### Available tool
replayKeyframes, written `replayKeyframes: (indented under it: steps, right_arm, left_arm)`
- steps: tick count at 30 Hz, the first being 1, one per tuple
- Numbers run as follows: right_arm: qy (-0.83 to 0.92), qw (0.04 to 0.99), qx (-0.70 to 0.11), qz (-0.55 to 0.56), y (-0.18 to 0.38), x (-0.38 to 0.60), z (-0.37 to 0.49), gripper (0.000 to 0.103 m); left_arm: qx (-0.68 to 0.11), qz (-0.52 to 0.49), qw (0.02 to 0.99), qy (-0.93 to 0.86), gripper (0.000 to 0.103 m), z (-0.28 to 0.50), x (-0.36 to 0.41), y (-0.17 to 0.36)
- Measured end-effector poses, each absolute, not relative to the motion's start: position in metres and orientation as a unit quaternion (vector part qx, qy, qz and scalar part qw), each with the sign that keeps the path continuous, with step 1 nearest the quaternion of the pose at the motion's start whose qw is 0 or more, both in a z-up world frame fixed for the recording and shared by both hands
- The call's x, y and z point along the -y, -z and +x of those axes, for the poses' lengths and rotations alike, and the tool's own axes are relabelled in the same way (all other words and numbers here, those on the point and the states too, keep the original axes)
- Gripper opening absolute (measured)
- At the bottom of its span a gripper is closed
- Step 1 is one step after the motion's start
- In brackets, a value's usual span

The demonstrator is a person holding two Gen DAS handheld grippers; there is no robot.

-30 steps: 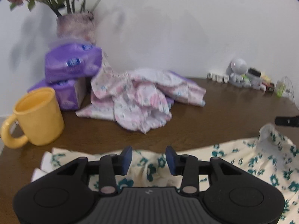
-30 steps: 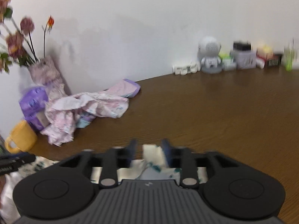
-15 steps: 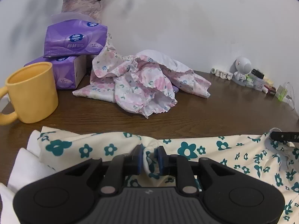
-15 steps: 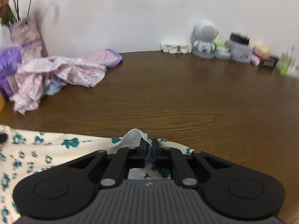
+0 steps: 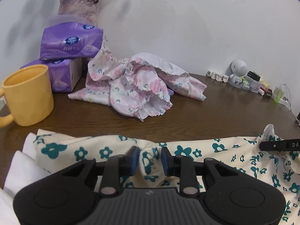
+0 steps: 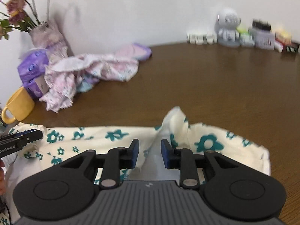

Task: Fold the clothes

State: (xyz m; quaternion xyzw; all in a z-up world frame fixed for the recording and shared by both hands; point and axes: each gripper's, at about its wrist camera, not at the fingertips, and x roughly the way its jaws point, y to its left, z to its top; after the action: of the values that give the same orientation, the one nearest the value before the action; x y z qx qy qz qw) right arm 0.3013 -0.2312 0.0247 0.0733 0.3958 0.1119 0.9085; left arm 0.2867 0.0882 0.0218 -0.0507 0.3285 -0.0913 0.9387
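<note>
— Along the near edge of the table [image 5: 215, 112], what lies?
— The flowered cloth [image 5: 196, 150], spread flat.
— And the grippers?
— Left gripper [image 5: 149, 158] and right gripper [image 6: 150, 152] both stand open, a raised fold between their fingers.

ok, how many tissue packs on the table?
2, both purple, stacked at the back left against the wall: the upper tissue pack lies on the lower tissue pack, behind the yellow mug and beside the pink floral garment. More could be hidden behind.
</note>
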Motion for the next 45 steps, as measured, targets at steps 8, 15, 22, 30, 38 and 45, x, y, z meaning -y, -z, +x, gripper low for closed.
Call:
replayKeyframes:
  steps: [8, 15, 22, 30, 38, 45]
  right_arm:
    - [-0.116, 0.920, -0.373, 0.041, -0.018, 0.215, 0.312, 0.001]
    - [-0.115, 0.928, -0.353, 0.034, -0.014, 0.216, 0.318, 0.001]
    - [-0.124, 0.928, -0.338, 0.092, -0.035, 0.235, 0.303, 0.007]
    - [-0.142, 0.927, -0.345, 0.036, -0.053, 0.241, 0.255, 0.030]
    - [-0.109, 0.925, -0.363, -0.044, -0.033, 0.249, 0.218, 0.027]
    - [-0.093, 0.924, -0.369, -0.040, -0.027, 0.259, 0.213, 0.016]
  left_arm:
    - [-0.321, -0.057, 0.941, 0.091, 0.007, 0.287, -0.090, -0.021]
    - [-0.321, -0.075, 0.940, 0.086, 0.012, 0.291, -0.095, -0.019]
    - [-0.319, -0.075, 0.941, 0.088, 0.015, 0.290, -0.096, -0.018]
    - [-0.314, -0.069, 0.943, 0.087, 0.021, 0.286, -0.093, -0.020]
    - [-0.316, -0.068, 0.942, 0.089, 0.024, 0.286, -0.093, -0.020]
    - [-0.315, -0.072, 0.942, 0.091, 0.025, 0.286, -0.095, -0.019]
